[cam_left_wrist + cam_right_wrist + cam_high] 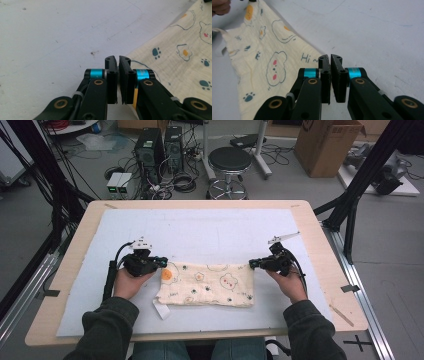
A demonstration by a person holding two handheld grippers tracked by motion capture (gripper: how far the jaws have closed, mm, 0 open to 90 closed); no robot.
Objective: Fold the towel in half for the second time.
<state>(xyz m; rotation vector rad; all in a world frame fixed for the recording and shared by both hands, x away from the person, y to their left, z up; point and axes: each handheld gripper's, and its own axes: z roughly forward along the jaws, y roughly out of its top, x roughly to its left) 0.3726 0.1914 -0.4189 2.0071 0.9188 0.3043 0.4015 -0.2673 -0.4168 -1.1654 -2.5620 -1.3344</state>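
We note cloth (207,284) flat on counter (65,265) mat. Left gripper (163,261), right gripper (252,264) at its far corners; gripper views show fingers closed, holding nothing. Bare mat beyond.

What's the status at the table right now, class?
Left gripper shut at cloth's far left corner. Right gripper shut at far right corner. Cloth flat on white mat. Nothing in the way.

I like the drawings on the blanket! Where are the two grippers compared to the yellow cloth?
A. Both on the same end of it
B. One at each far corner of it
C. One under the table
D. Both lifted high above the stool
B: in the high view the left gripper sits at the cloth's far left corner and the right gripper at its far right corner.
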